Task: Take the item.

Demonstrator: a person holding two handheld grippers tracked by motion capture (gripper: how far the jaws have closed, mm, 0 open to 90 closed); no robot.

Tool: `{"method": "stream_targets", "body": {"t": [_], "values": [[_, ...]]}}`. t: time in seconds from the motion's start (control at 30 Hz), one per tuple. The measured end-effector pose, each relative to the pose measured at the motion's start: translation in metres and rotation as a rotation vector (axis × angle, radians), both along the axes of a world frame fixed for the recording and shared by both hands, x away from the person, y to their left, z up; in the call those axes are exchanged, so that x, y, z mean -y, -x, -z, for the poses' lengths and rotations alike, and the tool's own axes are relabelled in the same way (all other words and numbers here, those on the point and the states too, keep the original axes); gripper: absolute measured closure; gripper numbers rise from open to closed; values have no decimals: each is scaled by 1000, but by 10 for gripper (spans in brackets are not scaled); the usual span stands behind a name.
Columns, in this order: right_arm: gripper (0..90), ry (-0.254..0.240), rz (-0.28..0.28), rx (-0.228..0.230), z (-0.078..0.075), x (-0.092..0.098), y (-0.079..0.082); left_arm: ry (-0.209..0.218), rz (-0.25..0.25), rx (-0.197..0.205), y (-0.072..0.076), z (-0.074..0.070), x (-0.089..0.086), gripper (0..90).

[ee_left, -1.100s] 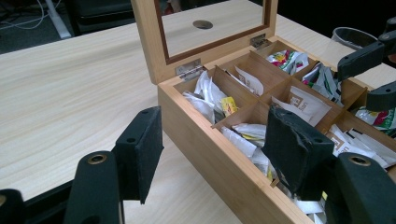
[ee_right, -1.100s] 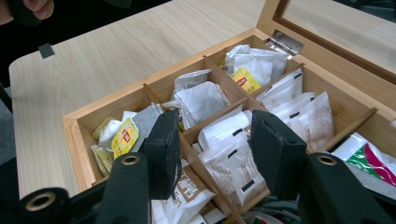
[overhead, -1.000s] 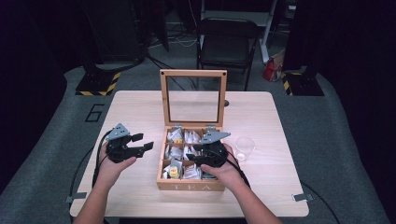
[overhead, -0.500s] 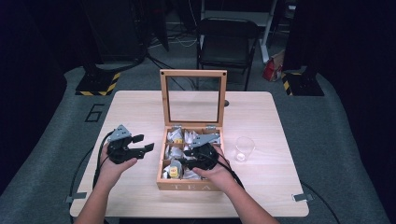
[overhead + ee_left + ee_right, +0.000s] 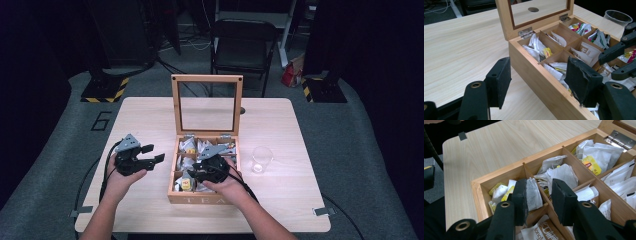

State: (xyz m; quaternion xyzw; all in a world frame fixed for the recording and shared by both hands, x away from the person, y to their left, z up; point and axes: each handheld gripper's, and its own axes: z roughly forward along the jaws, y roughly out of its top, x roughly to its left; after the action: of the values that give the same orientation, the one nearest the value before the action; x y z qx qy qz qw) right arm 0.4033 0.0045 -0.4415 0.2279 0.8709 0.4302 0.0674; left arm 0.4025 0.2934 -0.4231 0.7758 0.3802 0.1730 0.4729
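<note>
Right gripper view: the right gripper [image 5: 539, 197] is seen lowered into the wooden tea box [image 5: 477, 186], its jaws having just been closing but apart, with a grey tea bag [image 5: 532, 193] against the left pad. The bag stands upright in the front corner compartment, its long axis vertical. The left gripper [image 5: 145, 159] is held open over the table [image 5: 280, 125], beside the box.

A black chair [image 5: 243, 44] is standing behind the pale wooden table [image 5: 285, 125]. Grey carpet [image 5: 60, 145] is covering the floor, fading into darkness at the edges.
</note>
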Motion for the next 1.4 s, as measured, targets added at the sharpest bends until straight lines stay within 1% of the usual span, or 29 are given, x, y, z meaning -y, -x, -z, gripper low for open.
{"method": "stream_targets", "body": {"t": [0.17,0.23,0.27,0.33,0.4,0.47,0.57,0.6,0.63,0.8,0.87,0.9,1.0,1.1,1.2,1.23,1.27,1.4], "values": [[675,11,-5,-6,3,-2,-1,3,-5,-1,0,0,-2,370],[680,19,-2,-20,3,-4,0,6,-7,-4,-1,1,-2,370],[682,27,-4,-14,4,-4,0,6,-8,-3,-1,1,-3,370],[690,41,-1,-16,5,-6,-1,6,-9,-3,-1,1,-3,370],[710,42,-11,-11,5,-6,-2,6,-9,-3,-1,1,-3,370],[730,51,-13,-26,5,-7,-2,9,-11,-3,-1,1,-3,370],[741,64,-25,-26,6,-8,-2,9,-12,-2,-1,1,-4,370],[751,69,-20,-32,6,-8,-2,7,-10,-6,0,0,-5,370],[760,77,-25,-28,6,-8,-2,7,-10,-5,-1,0,-5,370],[826,80,-30,-43,6,-9,-2,8,-13,-6,-1,1,-5,370],[854,84,-42,-36,6,-8,-4,8,-14,-6,-1,1,-5,370],[869,82,-36,-50,6,-9,-3,13,-18,-2,-1,1,-5,370],[896,85,-40,-49,6,-9,-2,15,-21,-2,-1,1,-5,370],[883,82,-58,-41,6,-9,-3,18,-26,1,-1,2,-5,370],[824,75,-63,-57,5,-11,-3,11,-17,-6,-1,2,-5,370],[802,72,-69,-51,5,-11,-4,12,-17,-10,-1,2,-5,370],[786,74,-63,-61,5,-12,-4,11,-16,-11,-1,2,-5,370],[759,59,-77,-79,5,-14,-7,11,-18,-8,-1,2,-6,370]]}}
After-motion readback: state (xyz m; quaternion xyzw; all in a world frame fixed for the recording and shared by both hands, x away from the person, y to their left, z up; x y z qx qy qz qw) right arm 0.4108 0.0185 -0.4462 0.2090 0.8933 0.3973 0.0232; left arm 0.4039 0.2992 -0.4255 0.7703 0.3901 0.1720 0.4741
